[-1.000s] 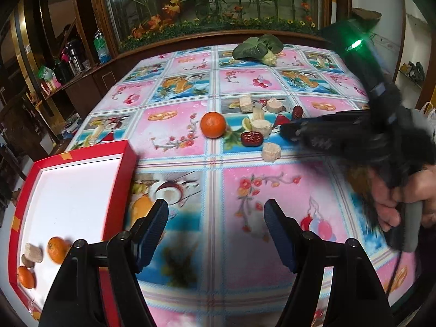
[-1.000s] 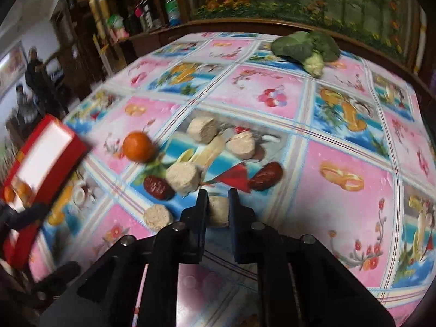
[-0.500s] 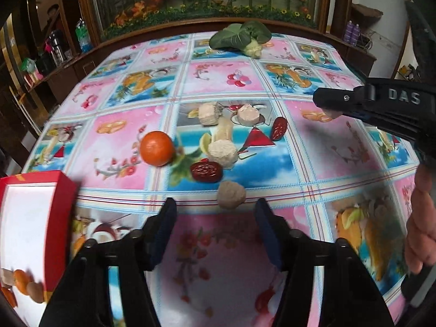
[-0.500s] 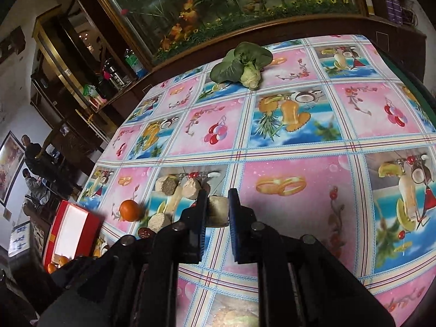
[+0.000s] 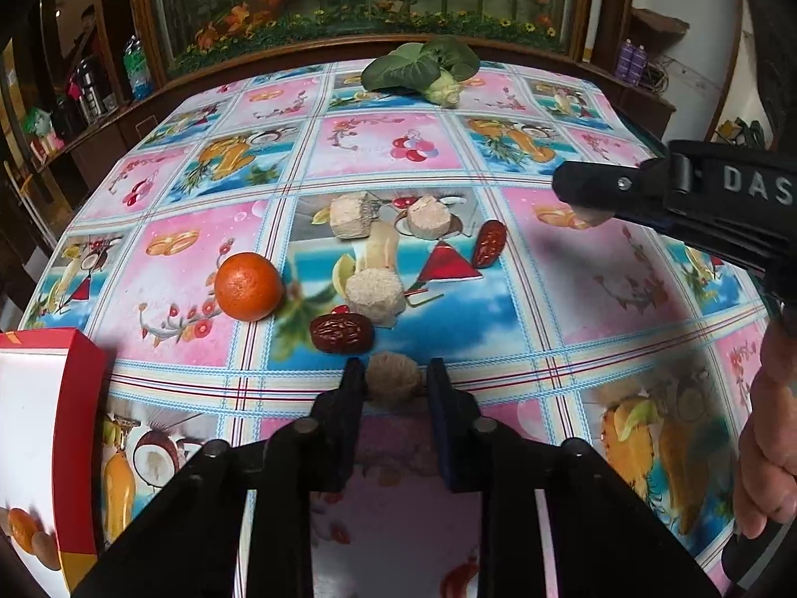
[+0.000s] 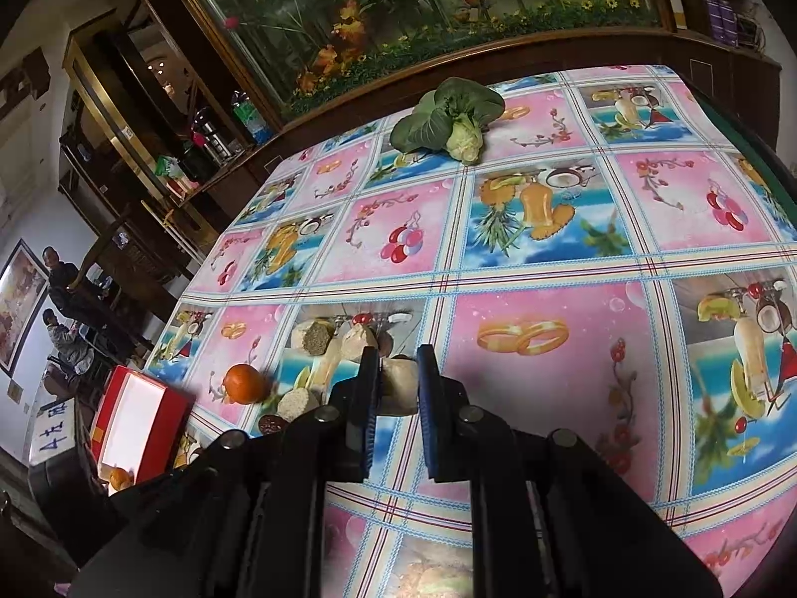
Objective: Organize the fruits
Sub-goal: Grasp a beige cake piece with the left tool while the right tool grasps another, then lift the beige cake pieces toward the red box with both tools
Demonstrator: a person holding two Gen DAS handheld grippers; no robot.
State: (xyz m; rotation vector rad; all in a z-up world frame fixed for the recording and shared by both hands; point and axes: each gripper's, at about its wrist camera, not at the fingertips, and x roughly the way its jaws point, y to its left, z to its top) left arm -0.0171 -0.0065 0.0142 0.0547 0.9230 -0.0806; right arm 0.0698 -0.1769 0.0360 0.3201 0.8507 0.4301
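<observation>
While the left gripper (image 5: pixel 393 378) clamps a round beige puff on the tabletop (image 5: pixel 573 299), the right gripper (image 6: pixel 398 383) grips a pale cylinder aloft. Both likely need carrying to the red-walled box (image 5: pixel 79 428).

A table (image 5: pixel 573 299) under a glossy cloth of pink and blue fruit-print squares carries everything. Near its middle sits an orange (image 5: pixel 248 287). Just right of the orange lie pale cut chunks (image 5: pixel 374 290) and a dark red date (image 5: pixel 341 333); a second date (image 5: pixel 489 243) lies further right. Far beyond the orange, at the back edge, rests a leafy green vegetable (image 5: pixel 423 70). Left of the orange and nearer the front stands a red-rimmed white box (image 5: pixel 79 428)
</observation>
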